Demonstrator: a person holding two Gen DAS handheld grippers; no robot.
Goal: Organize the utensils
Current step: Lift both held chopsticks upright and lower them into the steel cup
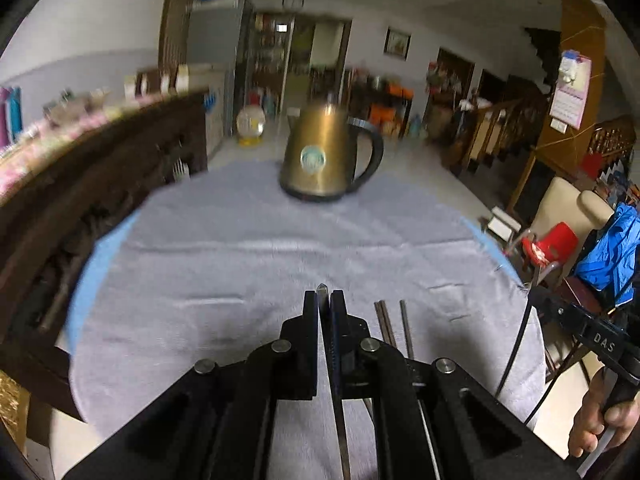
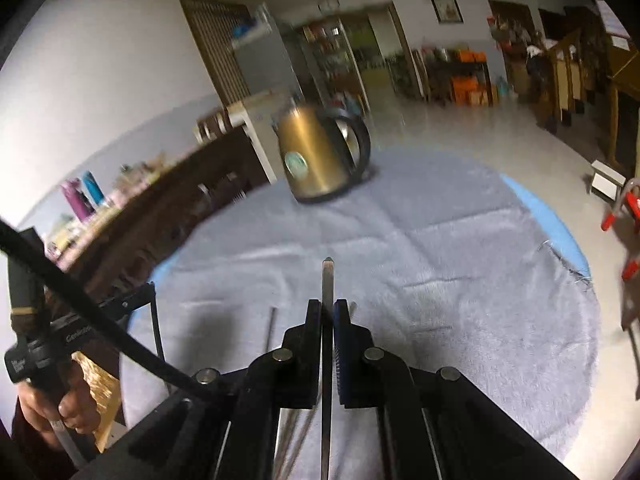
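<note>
Both grippers point(image 1: 324, 300) point(image 2: 328, 308) clamped on utensils point(image 1: 322, 290) point(image 2: 328, 280)

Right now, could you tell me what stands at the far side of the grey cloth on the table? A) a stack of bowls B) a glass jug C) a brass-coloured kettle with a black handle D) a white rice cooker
C: a brass-coloured kettle with a black handle stands upright at the far side of the grey cloth, and no cooker, jug or bowls are on the cloth.
</note>
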